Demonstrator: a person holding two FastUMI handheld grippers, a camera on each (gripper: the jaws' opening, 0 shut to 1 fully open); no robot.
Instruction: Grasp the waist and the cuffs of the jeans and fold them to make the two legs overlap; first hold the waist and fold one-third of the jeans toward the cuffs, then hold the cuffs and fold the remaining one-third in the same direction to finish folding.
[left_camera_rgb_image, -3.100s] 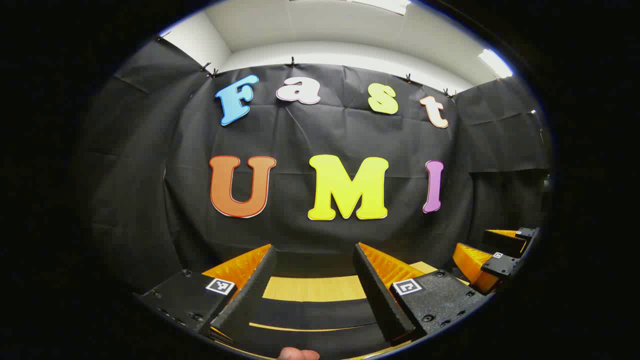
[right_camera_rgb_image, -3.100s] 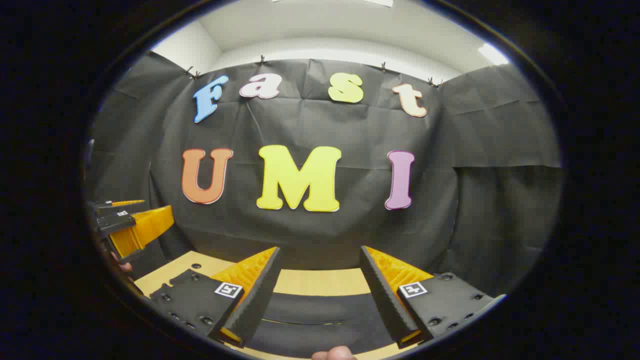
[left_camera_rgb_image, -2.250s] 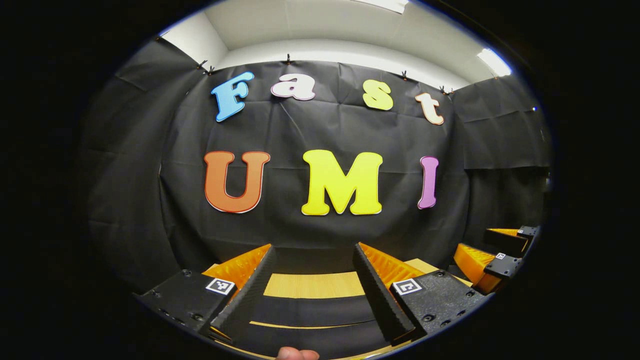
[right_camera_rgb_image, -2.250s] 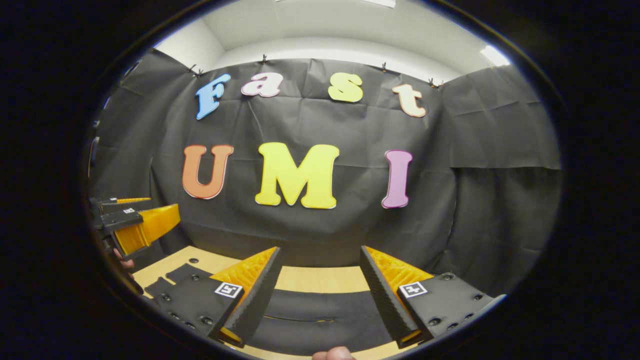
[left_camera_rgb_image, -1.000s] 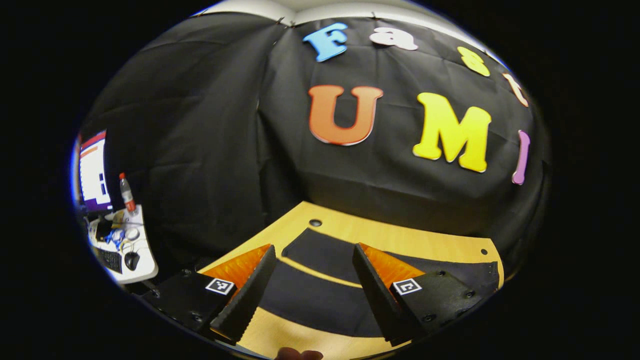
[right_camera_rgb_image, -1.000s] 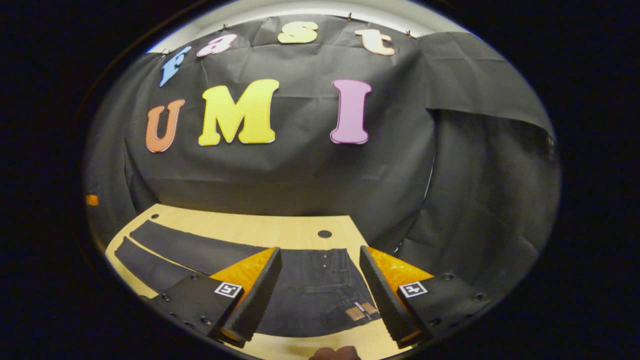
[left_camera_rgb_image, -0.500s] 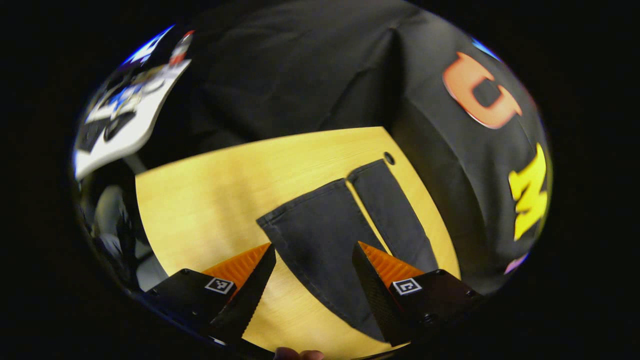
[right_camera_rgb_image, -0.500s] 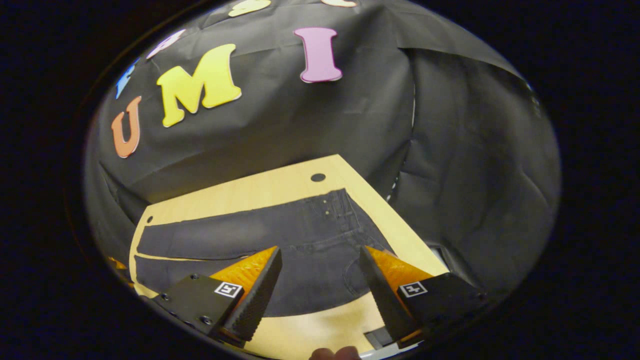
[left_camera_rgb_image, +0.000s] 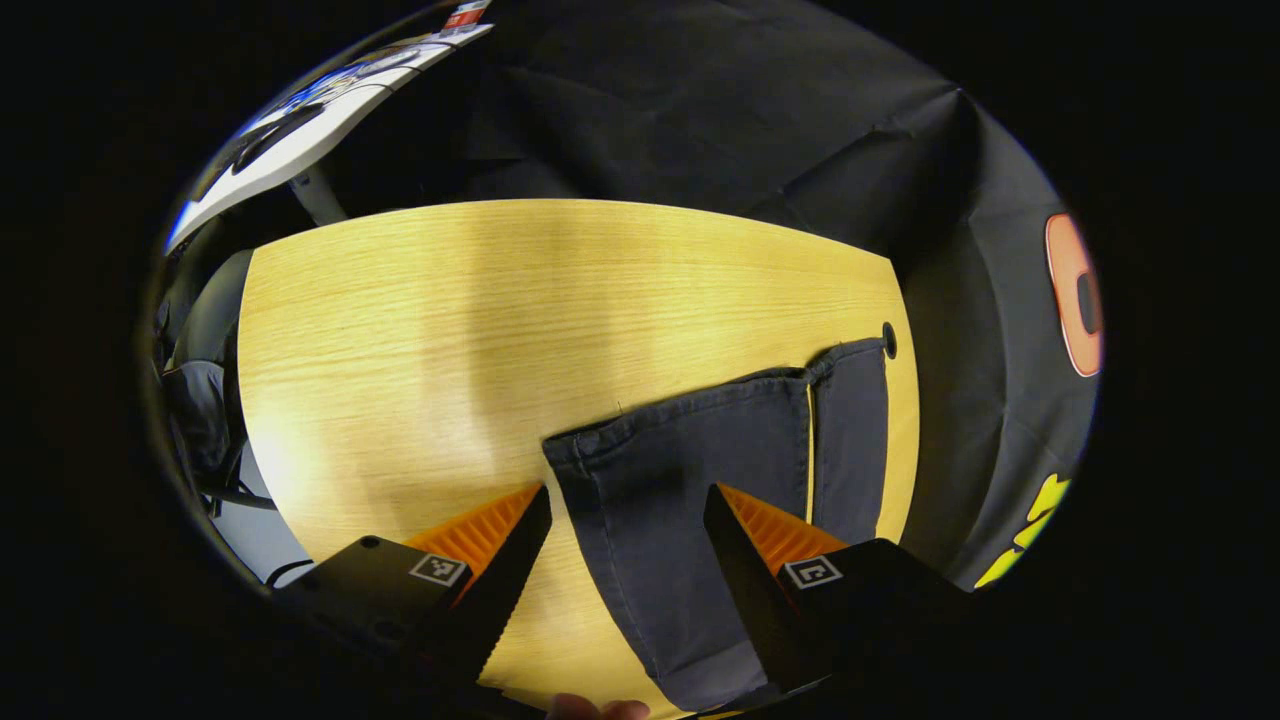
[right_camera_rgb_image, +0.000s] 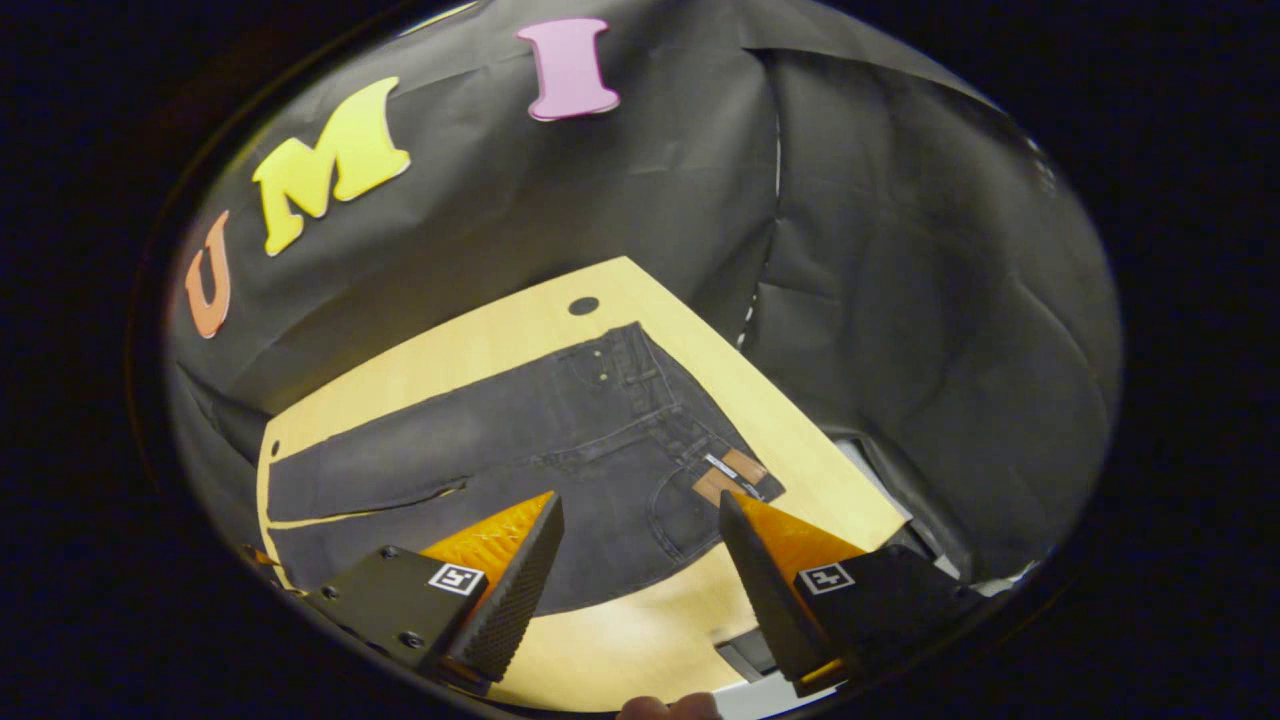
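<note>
Dark grey jeans (right_camera_rgb_image: 520, 440) lie spread flat on the wooden table (right_camera_rgb_image: 620, 630), both legs side by side. In the right gripper view the waist with its label patch (right_camera_rgb_image: 735, 472) lies at the right end. My right gripper (right_camera_rgb_image: 640, 580) hovers open above the hip area, nothing between its fingers. In the left gripper view the two leg cuffs (left_camera_rgb_image: 700, 400) end near the table's middle. My left gripper (left_camera_rgb_image: 625, 570) hangs open over the nearer leg (left_camera_rgb_image: 660, 540), holding nothing.
The table (left_camera_rgb_image: 420, 330) has small round holes (left_camera_rgb_image: 889, 340) (right_camera_rgb_image: 582, 305) near its far edge. A white desk (left_camera_rgb_image: 300, 130) with clutter stands beyond the booth in the left gripper view. Bare wood stretches left of the cuffs. Black cloth walls surround the table.
Both grippers tilted from facing the back wall down toward the table. The left swung out over the cuffs, the right over the waist. Both stayed open.
</note>
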